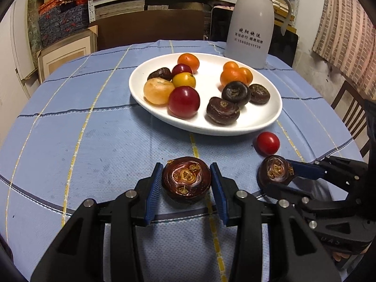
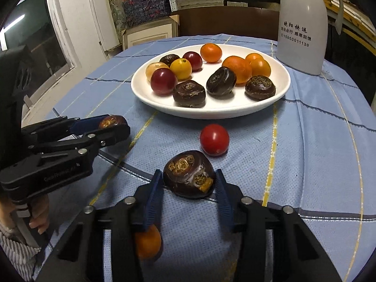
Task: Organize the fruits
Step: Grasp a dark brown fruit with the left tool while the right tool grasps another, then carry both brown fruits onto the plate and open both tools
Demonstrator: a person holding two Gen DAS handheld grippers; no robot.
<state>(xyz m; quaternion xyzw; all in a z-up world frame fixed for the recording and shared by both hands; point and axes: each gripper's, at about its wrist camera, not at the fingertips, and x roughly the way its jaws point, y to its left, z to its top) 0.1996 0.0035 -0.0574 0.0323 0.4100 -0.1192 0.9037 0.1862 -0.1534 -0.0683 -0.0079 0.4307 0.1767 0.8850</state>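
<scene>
On a blue checked cloth (image 1: 82, 141), the left gripper (image 1: 186, 181) clamps a dark water chestnut (image 1: 186, 179) between its blue pads, the nut resting on the table. Beside it, the right gripper (image 2: 189, 181) pinches a second chestnut (image 2: 189, 179), tilted, with a torn orange patch on its skin. A red tomato (image 2: 214, 139) lies loose just beyond, near the rim of a white plate (image 2: 279, 94) holding more chestnuts, tomatoes and orange fruit. One small orange fruit (image 2: 148, 244) sits on the cloth under the right gripper's left finger. A white jug (image 1: 250, 23) stands behind the plate.
</scene>
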